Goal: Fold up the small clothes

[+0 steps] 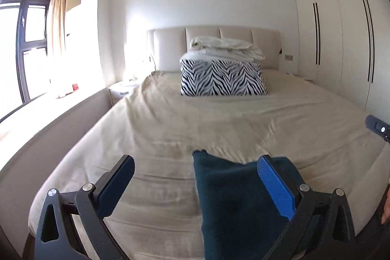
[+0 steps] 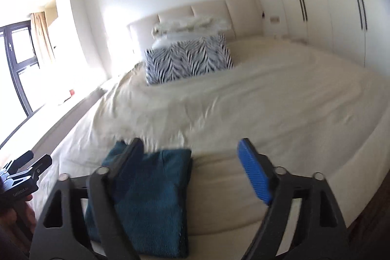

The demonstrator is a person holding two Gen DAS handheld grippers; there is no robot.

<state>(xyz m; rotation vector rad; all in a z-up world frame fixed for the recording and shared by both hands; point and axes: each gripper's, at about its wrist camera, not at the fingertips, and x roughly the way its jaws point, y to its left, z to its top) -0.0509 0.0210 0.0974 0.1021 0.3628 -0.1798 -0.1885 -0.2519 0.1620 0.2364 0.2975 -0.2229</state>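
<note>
Nearest the left wrist camera, the left gripper (image 1: 195, 179) stood with its jaws spread wide, nothing between the blue pads (image 1: 276, 189). Under it lay the folded teal garment (image 1: 234, 206), flat on the beige bedspread (image 1: 219, 118) at the near end of the bed; in that view the right-hand finger crossed in front of the cloth, but the pads did not press on it.

In the right wrist view, the right gripper (image 2: 192, 169) was likewise wide open and empty. The same teal garment (image 2: 151, 199) lay below and to the left of the gap between its fingers, partly covered by the dark left-hand finger (image 2: 126, 167). Whether that finger touched the cloth could not be told through the blur. The fold looked neat, roughly rectangular, with one corner peeking out behind the finger.

The left gripper (image 2: 26, 169) showed at the left edge of that view, held in a hand (image 2: 14, 208) and clear of the garment.

Further up the bed, a zebra-striped cushion (image 1: 223, 78) stood in the middle, with a heap of white bedding (image 1: 226, 48) stacked behind it against the padded headboard (image 1: 170, 48). White wardrobe doors (image 1: 341, 40) ran along the right wall, and a dark-framed window (image 1: 22, 45) with a beige curtain (image 1: 58, 23) lit the left.
</note>
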